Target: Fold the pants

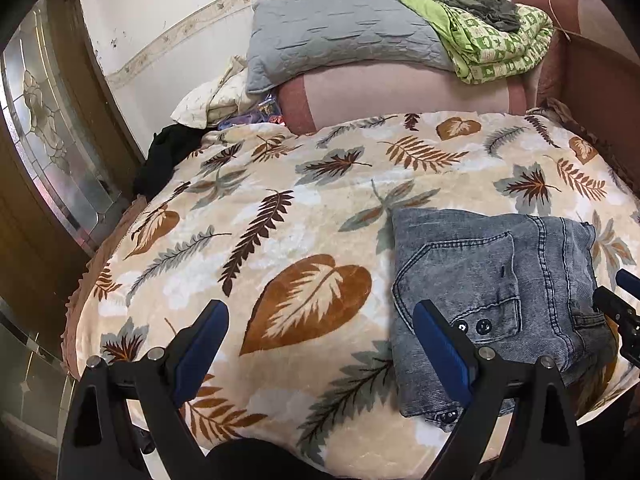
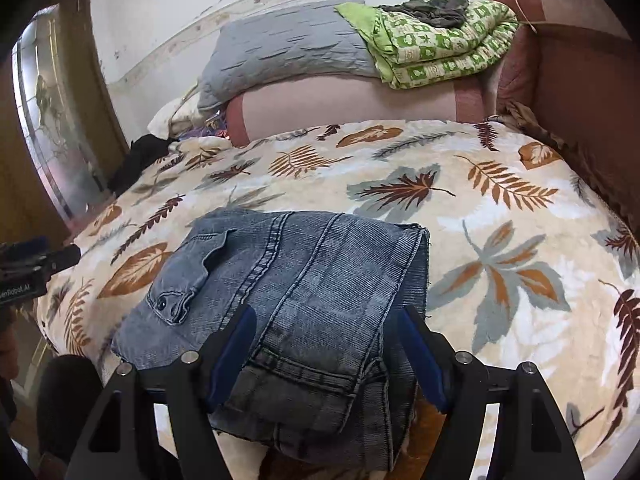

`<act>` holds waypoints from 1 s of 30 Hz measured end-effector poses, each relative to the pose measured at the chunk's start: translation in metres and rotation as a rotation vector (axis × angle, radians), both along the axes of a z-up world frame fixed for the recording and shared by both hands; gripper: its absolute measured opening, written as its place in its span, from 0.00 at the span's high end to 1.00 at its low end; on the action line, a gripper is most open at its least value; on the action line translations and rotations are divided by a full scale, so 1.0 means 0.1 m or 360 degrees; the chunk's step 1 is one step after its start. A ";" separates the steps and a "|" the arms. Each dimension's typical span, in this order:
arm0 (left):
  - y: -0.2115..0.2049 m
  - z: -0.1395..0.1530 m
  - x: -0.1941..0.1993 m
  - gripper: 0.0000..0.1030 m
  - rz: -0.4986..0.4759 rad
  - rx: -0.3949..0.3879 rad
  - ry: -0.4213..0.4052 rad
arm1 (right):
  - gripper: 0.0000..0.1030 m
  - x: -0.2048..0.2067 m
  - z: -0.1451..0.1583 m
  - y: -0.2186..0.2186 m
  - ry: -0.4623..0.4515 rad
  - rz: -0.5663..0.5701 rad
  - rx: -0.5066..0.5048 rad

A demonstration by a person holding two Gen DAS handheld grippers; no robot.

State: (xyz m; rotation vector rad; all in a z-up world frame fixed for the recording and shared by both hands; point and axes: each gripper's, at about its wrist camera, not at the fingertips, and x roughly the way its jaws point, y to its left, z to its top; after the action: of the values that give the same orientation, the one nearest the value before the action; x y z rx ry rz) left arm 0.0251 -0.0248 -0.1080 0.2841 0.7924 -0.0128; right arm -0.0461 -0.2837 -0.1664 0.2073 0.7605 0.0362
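**Pants: folded denim bundle, handling notes**

Pants lie on the leaf-print blanket covering the bed, at the near edge and toward the right side as the left wrist view shows it. Already folded into a compact, roughly rectangular stack of several layers.

Handling, judged from appearance: medium-weight denim, so heavier and stiffer than most garments. It should hold a crease and slide little on the plush blanket. Stacked layers are thick at the waistband and seams; a grip there would be bulky. Best hold is probably a folded edge or corner, pinching all layers together so the stack does not fan open.

Appearance: washed blue-grey denim, faded, with contrast stitching. A flapped pocket with dark buttons faces up. The double-stitched seam runs front to back along the middle. The nearest part, by the waistband, looks darker.

Left gripper: jaws wide apart, holding nothing; it hovers over bare blanket just left of the bundle.

Right gripper: jaws wide apart, straddling the near end of the bundle. Whether the fingers touch the cloth I cannot tell; nothing is pinched.
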 end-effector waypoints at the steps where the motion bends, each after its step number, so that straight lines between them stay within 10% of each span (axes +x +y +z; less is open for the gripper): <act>1: -0.01 0.00 0.00 0.09 0.0002 -0.0001 0.0005 | 0.26 -0.01 0.00 -0.01 -0.0003 -0.0003 0.0004; 30: -0.58 0.25 -0.06 0.09 -0.0212 -0.0046 -0.0062 | 0.26 -0.15 0.05 -0.52 -0.0084 -0.0260 0.0094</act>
State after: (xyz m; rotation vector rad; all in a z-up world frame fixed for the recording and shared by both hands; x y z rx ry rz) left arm 0.0189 -0.0823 -0.0831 0.3085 0.7331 -0.1437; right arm -0.0616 -0.3360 -0.1614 0.3231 0.6882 -0.0902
